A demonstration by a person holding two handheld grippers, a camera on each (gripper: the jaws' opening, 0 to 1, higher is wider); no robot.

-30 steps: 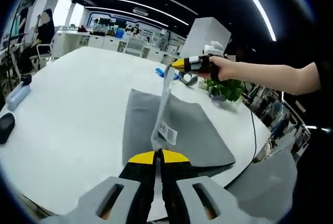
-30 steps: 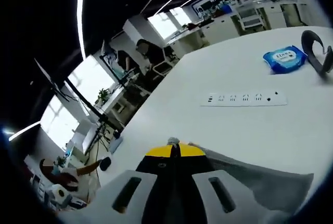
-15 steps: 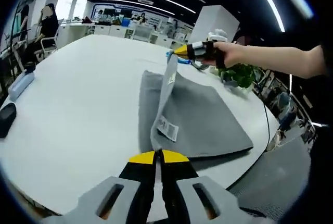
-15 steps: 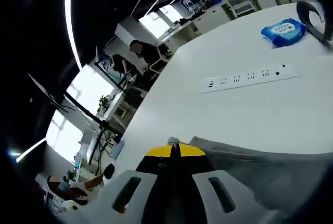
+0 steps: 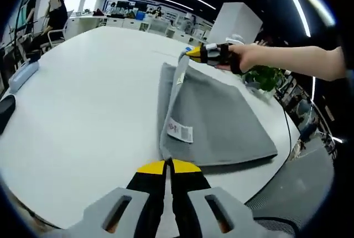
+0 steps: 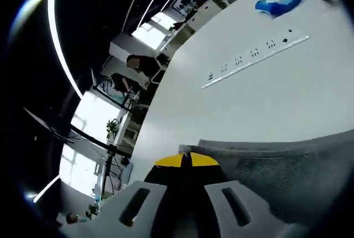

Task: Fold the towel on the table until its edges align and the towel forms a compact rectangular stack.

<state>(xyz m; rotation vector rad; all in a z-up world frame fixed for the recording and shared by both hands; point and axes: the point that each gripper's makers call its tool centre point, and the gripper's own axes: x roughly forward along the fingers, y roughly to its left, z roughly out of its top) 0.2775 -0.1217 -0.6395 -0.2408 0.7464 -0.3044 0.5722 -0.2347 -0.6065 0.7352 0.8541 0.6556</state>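
- Towel edge raised off the white worktop, clamped by left claw and right claw.
- Pinched corners hidden between the jaws.

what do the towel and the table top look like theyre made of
The towel looks like soft grey woven or terry cloth: matte, finely napped in the right gripper view, and it drapes limply from the edge that is held up, with a sewn-in white care label. The table top looks like a hard, smooth white laminate or similar, faintly sheened.
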